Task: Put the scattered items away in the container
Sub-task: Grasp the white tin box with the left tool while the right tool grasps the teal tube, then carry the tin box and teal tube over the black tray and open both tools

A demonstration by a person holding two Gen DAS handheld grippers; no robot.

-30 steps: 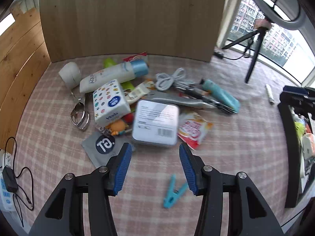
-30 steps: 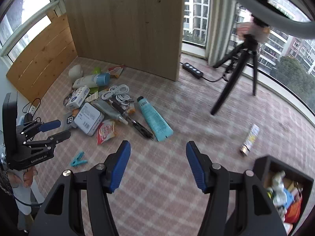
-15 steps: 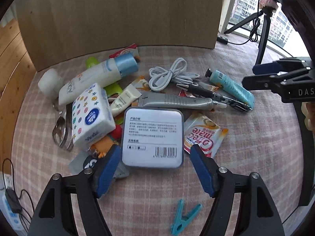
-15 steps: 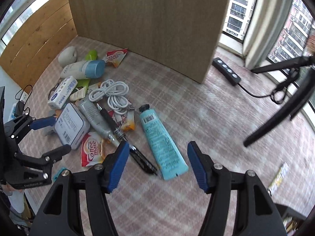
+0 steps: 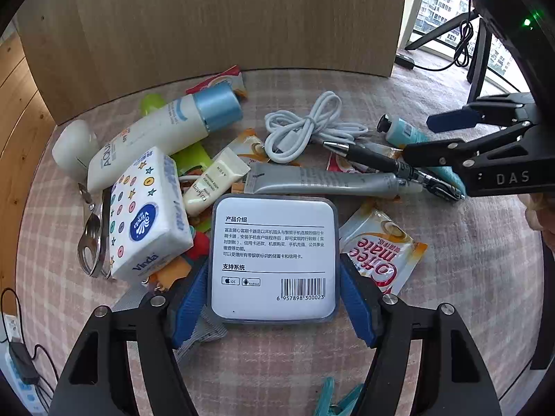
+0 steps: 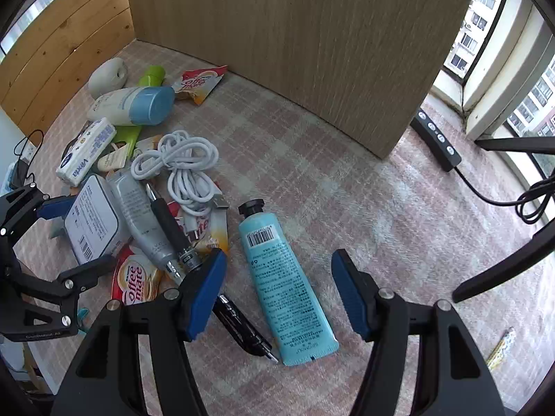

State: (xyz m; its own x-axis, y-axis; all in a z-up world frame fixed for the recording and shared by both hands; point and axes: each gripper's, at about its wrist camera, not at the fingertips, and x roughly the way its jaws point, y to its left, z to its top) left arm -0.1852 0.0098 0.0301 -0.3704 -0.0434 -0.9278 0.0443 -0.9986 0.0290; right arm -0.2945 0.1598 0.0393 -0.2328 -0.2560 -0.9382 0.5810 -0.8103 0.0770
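A pile of small items lies on a checked pink cloth. My left gripper point(image 5: 274, 298) is open, its blue pads on either side of a white square tin point(image 5: 274, 260) with a barcode, close to its edges. The tin also shows in the right wrist view point(image 6: 92, 220). My right gripper point(image 6: 277, 291) is open, straddling a teal hand-cream tube point(image 6: 284, 280) that lies flat between the pads. A black pen point(image 6: 173, 228) lies just left of the tube, under the left pad. The container is out of view.
Around the tin lie a Vinda tissue pack point(image 5: 145, 215), a white bottle with blue cap point(image 5: 163, 135), a grey tube point(image 5: 322, 182), a white cable point(image 5: 305, 128), Coffee mate sachets point(image 5: 378, 253) and a teal peg point(image 5: 333, 398). A wooden panel point(image 6: 295, 34) stands behind; a power strip point(image 6: 437, 142) lies right.
Both grippers have moved down and forward to the pile. The left now brackets the white tin; the right now brackets the teal tube. Both stay open.
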